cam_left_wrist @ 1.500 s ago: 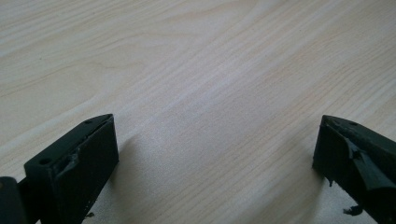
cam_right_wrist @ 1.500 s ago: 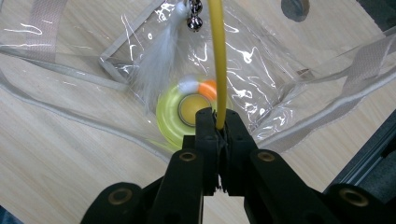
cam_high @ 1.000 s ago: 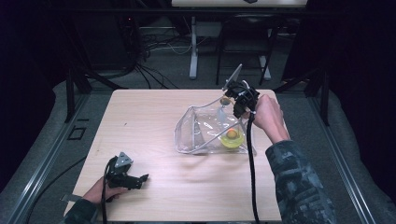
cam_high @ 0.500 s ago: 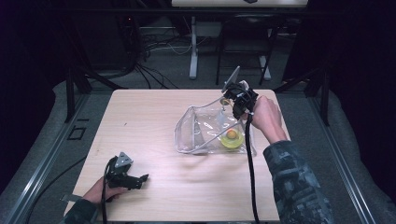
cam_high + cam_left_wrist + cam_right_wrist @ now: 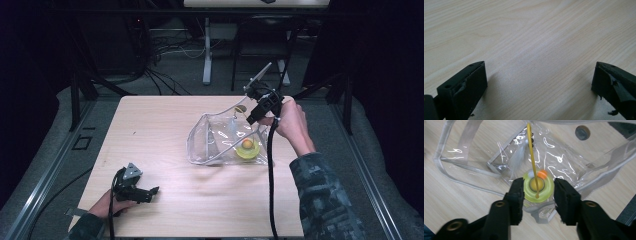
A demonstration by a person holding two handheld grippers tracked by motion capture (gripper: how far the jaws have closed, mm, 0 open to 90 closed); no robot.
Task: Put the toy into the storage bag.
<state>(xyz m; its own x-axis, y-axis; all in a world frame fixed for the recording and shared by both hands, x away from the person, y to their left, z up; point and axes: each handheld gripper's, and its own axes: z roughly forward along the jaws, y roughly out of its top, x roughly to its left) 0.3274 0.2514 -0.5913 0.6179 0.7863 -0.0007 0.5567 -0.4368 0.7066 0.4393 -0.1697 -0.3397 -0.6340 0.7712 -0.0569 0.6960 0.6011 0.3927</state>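
A clear plastic bag lies right of the table's middle. Inside it sit a yellow-green round ring and a small orange ball. My right gripper hovers over the bag's back right edge, pointing down at the ring. Its jaws have just been opening and now stand apart, pressing on nothing. A thin yellow strip runs across the bag down to the ring's centre. My left gripper rests open at the front left, with bare wood between its jaws.
A small dark round disc lies on the table just behind the bag. The wooden table has bare room on its left half and along the front. Dark floor, cables and stand legs lie beyond the far edge.
My right gripper has lifted slightly off the bag's top edge and its jaws have parted. The left gripper has stayed where it was.
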